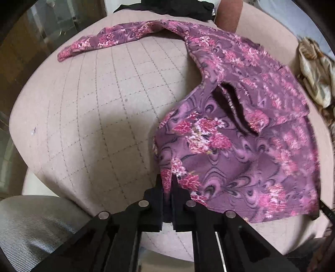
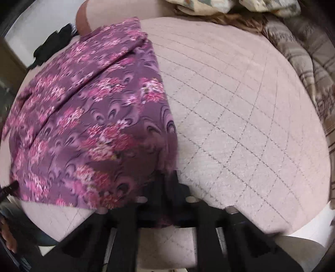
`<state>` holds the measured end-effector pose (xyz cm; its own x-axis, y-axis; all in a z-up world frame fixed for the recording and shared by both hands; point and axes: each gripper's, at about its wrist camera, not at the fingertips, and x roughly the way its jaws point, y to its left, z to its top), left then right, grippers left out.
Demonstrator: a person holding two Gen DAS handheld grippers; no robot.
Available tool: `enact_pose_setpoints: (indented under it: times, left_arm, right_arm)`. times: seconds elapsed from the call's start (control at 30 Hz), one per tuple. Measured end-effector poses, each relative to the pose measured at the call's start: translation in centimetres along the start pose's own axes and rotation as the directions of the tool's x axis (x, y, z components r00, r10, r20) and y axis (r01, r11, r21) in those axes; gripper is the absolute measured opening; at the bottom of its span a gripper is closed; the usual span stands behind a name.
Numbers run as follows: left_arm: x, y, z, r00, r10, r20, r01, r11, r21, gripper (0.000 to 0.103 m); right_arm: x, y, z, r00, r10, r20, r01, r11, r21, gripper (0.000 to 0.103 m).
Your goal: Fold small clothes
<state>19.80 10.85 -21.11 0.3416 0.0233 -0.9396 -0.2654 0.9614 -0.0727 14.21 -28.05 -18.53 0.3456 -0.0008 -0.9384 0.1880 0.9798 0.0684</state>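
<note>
Nearest to the left wrist camera, the black left gripper (image 1: 169,184) has its two fingers pressed together on a corner of the purple garment with pink flower print (image 1: 240,146); a thin strip of the cloth stands between the fingertips. In the right wrist view, the black right gripper (image 2: 167,177) is closed in the same way on another edge of this garment (image 2: 94,125), though the picture is blurred there and the exact pinch point is hard to see.

Beyond the fingers, the garment lies on the pale pink quilted cushion (image 1: 94,115). From the left camera its body spreads from about 12 o'clock toward 3 o'clock, and one layer is already laid over another, with a dark opening (image 1: 226,104) showing between them. Farther away, one long sleeve (image 1: 108,39) stretches flat toward 10 o'clock, not folded in.

At the far edge, near 12 o'clock, a black cloth (image 1: 184,8) waits, and a cream satin fabric (image 1: 314,73) lies at 2 o'clock.

I judge the folding is only in an early stage: one fold seems made, while the sleeve and the final folds are left.
</note>
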Motion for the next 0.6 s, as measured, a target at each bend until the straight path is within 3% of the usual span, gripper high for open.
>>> enact_pose_setpoints:
  times: [0.13,0.23,0.3,0.37,0.43,0.53,0.6]
  left_arm:
    - [-3.3,2.0,-0.5,0.998,-0.058,0.039,0.059,0.997,-0.047,0.004]
    - [-2.9,2.2,-1.9,1.000,-0.014,-0.017,0.014,1.000,-0.022,0.005]
    - [-0.7,2.2,-1.8,0.997,0.040,-0.060,-0.041,0.999,-0.031,0.008]
    - [0.5,1.3,-1.5,0.990,0.115,-0.086,-0.113,0.993,0.020,0.010]
    - [-0.1,0.3,-1.5,0.990,0.132,-0.053,-0.129,0.989,0.066,0.012]
    - [-2.7,0.5,-1.6,0.997,0.065,0.033,-0.067,0.996,0.056,0.033]
    - [-5.3,1.3,-1.2,0.992,-0.036,0.118,0.034,0.999,0.020,0.061]
  right_arm:
    - [-4.3,-0.8,-0.8,0.997,-0.036,0.074,0.038,0.999,-0.017,0.005]
    - [-5.0,-0.9,-2.4,0.990,-0.133,0.050,0.137,0.988,-0.074,0.003]
    - [-2.9,-1.5,-2.3,0.991,-0.134,-0.023,0.133,0.989,-0.062,0.003]
    - [-1.2,-1.7,-1.9,0.986,-0.150,-0.073,0.146,0.988,-0.053,0.003]
    - [-0.9,-0.8,-1.6,0.977,-0.198,-0.079,0.191,0.978,-0.083,0.005]
    - [-4.1,-0.7,-1.8,0.978,-0.203,0.049,0.205,0.977,-0.056,0.022]
    - [-8.4,-1.0,-1.8,0.968,-0.153,0.200,0.149,0.988,0.034,0.070]
